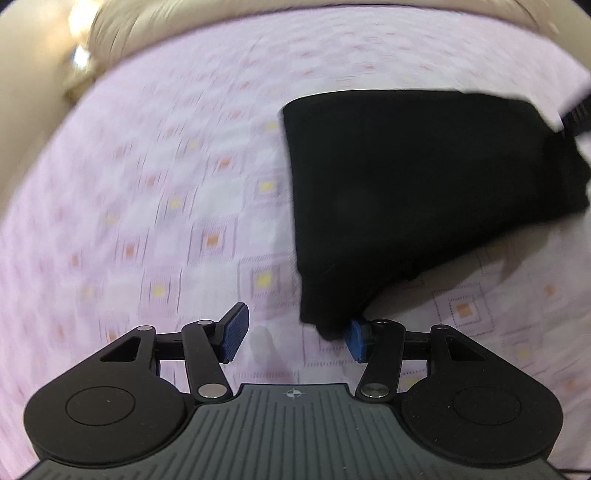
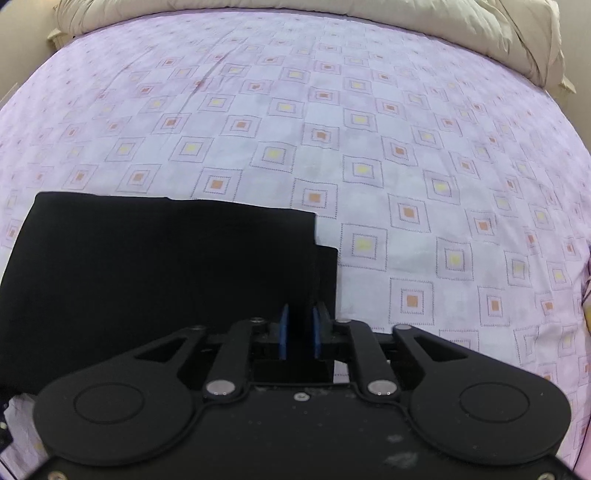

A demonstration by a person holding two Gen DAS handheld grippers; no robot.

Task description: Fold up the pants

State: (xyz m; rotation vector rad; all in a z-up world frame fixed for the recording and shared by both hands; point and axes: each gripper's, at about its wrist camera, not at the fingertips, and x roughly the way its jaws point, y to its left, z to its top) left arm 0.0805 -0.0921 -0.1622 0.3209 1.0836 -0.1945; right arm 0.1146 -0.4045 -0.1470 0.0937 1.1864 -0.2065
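Note:
The black pants (image 1: 417,192) lie folded into a block on the pink patterned bedsheet (image 1: 166,184). In the left wrist view my left gripper (image 1: 295,334) is open, its blue pads wide apart. The pants' near corner hangs down to the right pad (image 1: 357,338) and touches it. In the right wrist view the pants (image 2: 155,269) lie at the lower left. My right gripper (image 2: 300,334) has its blue pads close together on the right edge of the folded pants, holding black cloth between them.
The bedsheet (image 2: 369,147) spreads wide to the right and far side. A beige duvet (image 2: 480,33) is bunched along the far edge of the bed, also seen in the left wrist view (image 1: 221,22).

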